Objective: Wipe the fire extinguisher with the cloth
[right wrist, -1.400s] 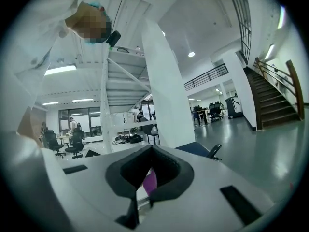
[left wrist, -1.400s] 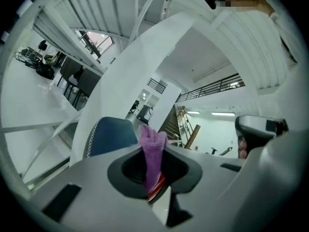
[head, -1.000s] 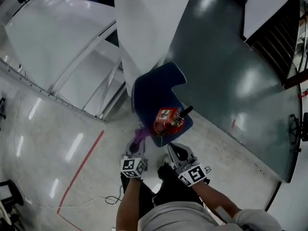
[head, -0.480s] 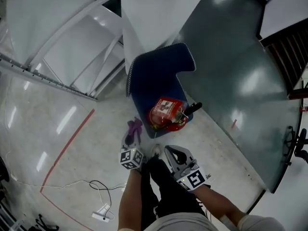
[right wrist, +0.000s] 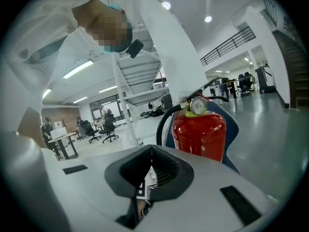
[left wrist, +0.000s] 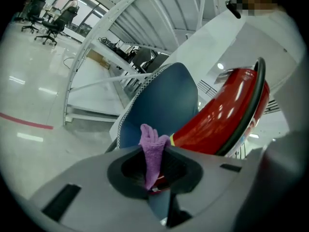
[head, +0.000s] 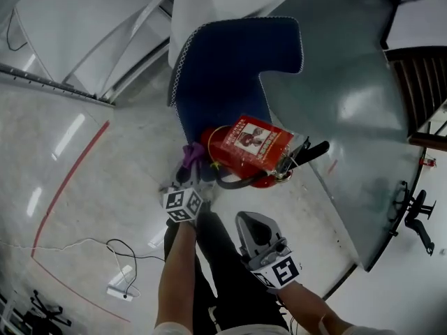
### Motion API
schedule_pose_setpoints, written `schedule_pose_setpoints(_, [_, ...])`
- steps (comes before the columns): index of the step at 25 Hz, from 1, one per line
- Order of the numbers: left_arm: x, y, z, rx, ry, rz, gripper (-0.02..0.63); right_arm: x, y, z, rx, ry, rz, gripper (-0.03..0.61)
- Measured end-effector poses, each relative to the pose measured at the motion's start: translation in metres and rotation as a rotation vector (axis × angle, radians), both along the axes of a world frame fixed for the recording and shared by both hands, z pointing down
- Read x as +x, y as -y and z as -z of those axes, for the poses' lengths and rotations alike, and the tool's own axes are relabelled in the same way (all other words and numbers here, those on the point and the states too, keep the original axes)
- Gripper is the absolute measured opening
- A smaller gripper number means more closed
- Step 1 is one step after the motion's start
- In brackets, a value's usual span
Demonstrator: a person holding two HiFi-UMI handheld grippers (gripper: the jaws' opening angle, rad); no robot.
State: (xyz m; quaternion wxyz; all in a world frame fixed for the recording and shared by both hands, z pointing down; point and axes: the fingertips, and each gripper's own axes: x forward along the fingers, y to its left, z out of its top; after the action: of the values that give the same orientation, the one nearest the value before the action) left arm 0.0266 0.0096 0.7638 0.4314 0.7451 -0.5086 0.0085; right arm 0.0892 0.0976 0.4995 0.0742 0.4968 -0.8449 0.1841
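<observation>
I'm pinching the floppy cloth (head: 190,153) in my left gripper (left wrist: 155,153) jaws just beside the fire extinguisher (head: 244,145) standing on the mat (head: 223,68), right gripper (right wrist: 151,149) jaws pressed together on nothing, and I'm figuring that slick, heavy, rigid tank is wanting steadying by its top handle (head: 309,152).

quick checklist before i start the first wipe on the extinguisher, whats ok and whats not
1. Cloth gripped: ok. The purple cloth is pinched between the left gripper fingers.
2. Cloth on the fire extinguisher: cannot tell. It sits right beside the red body, but contact is unclear.
3. Extinguisher upright: ok. It stands against the blue seat.
4. Extinguisher braced: not ok. The right gripper is shut, empty and apart from it.
5. Hose off the wipe path: not ok. It loops over the body near the cloth.
</observation>
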Motion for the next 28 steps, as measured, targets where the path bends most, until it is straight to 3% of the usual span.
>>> schedule_pose_setpoints(9, [0.041,0.009,0.009,0.025,-0.137,-0.095,0.052,0.017,-0.002,-0.01,-0.03,-0.007,-0.029,0.014])
schedule_pose_setpoints(21, [0.045,0.013,0.076,0.086,-0.253,-0.164,0.052,0.021,0.005,0.008,0.0,-0.009,-0.029,0.014])
schedule_pose_setpoints(28, [0.035,0.016,0.134,0.148,-0.277,-0.199,0.052,0.017,0.003,0.036,0.05,-0.011,-0.031,0.014])
